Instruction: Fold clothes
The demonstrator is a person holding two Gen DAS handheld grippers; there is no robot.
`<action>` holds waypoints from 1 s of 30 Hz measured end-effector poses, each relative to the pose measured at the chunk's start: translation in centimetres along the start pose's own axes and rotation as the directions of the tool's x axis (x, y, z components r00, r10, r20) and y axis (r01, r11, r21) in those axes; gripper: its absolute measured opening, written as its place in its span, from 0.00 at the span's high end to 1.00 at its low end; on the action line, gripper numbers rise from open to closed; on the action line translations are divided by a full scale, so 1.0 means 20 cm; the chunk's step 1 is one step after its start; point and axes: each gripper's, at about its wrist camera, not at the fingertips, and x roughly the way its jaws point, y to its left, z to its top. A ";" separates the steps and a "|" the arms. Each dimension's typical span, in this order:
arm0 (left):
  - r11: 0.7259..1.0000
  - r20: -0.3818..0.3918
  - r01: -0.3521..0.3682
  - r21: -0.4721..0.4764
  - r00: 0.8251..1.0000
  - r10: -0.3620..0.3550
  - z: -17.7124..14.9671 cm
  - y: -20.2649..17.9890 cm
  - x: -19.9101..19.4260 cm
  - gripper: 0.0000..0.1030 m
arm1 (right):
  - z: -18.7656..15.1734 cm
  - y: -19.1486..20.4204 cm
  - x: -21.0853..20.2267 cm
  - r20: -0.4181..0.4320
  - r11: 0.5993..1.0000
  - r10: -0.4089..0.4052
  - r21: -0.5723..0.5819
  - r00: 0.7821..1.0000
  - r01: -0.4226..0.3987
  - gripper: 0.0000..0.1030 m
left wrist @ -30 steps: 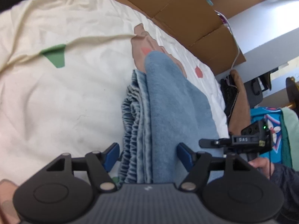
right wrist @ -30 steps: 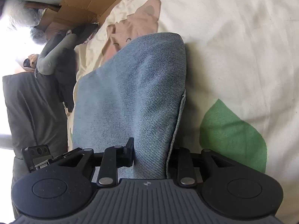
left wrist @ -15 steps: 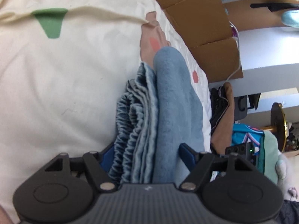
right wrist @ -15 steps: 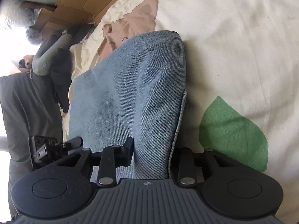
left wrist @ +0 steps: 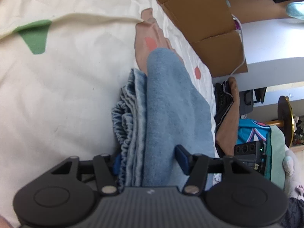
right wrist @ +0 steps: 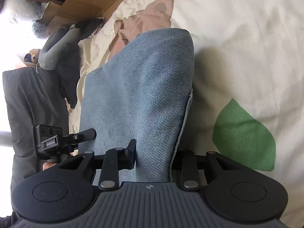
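A folded blue denim garment (left wrist: 167, 114) with a gathered elastic waistband lies on a cream bedsheet (left wrist: 66, 95). My left gripper (left wrist: 150, 159) is shut on the stacked layers at the waistband end, blue pads pressing both sides. In the right wrist view the same denim garment (right wrist: 140, 95) runs up the middle, and my right gripper (right wrist: 153, 153) is shut on its near end, the right finger mostly hidden behind the cloth. Each view shows the other gripper at its edge, held by a hand.
The sheet has green leaf prints (right wrist: 243, 136) and a pink printed figure (right wrist: 150, 22). Cardboard boxes (left wrist: 205, 28) border the bed's far side. Dark clothing and a grey bag (right wrist: 57, 53) sit beside the bed. Teal fabric (left wrist: 250, 131) lies off the bed's edge.
My left gripper has closed from open around the folded layers to pinching them. The right gripper has kept its hold, and the other gripper has moved closer in its view.
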 end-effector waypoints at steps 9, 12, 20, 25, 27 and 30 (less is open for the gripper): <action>0.999 -0.109 0.033 0.008 0.994 -0.032 0.10 0.02 0.13 0.31 | -0.03 -0.02 0.02 -0.017 1.000 0.010 -0.012 1.000 -0.011 0.58; 0.999 -0.133 0.032 0.005 0.991 -0.031 0.11 0.02 0.13 0.35 | -0.03 -0.01 0.01 -0.007 1.000 0.000 -0.003 1.000 0.000 0.63; 0.999 -0.147 -0.028 0.044 0.989 0.034 0.12 -0.07 0.10 0.51 | -0.02 0.10 -0.04 -0.025 0.997 -0.072 -0.017 0.997 0.072 0.75; 0.995 -0.130 -0.068 0.071 0.989 0.077 0.11 -0.14 0.06 0.54 | -0.01 0.13 -0.05 -0.028 0.995 -0.101 -0.010 0.994 0.101 0.76; 0.994 -0.127 -0.074 0.081 0.988 0.084 0.10 -0.16 0.05 0.55 | -0.01 0.14 -0.06 -0.028 0.995 -0.099 0.010 0.995 0.099 0.77; 0.992 -0.127 -0.074 0.100 0.988 0.086 0.10 -0.20 0.03 0.57 | -0.02 0.17 -0.09 -0.044 0.996 -0.093 0.011 0.995 0.093 0.77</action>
